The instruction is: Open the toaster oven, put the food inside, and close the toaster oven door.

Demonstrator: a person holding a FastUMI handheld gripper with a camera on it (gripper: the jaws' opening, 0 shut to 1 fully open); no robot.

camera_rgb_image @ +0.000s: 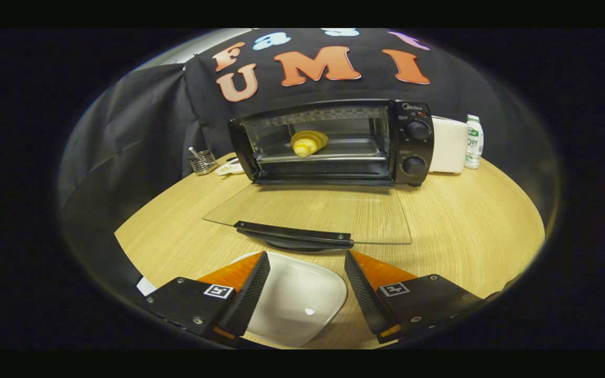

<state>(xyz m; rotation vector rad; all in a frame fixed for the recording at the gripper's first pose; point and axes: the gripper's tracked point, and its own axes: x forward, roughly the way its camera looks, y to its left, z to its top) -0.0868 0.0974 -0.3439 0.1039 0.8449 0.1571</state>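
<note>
gripper: ribbed wedge fingers, square tags, screws on mounts

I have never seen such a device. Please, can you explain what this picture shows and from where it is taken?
The camera rides on hand-held tongs and looks forward along their two fingers. The fingers stand open and hold nothing, above an empty white dish on the round light wooden table. Beyond them the black toaster oven has its glass door folded down flat. A yellow croissant-shaped pastry lies inside on the rack. A white box and a small white bottle stand beside the oven.
</note>
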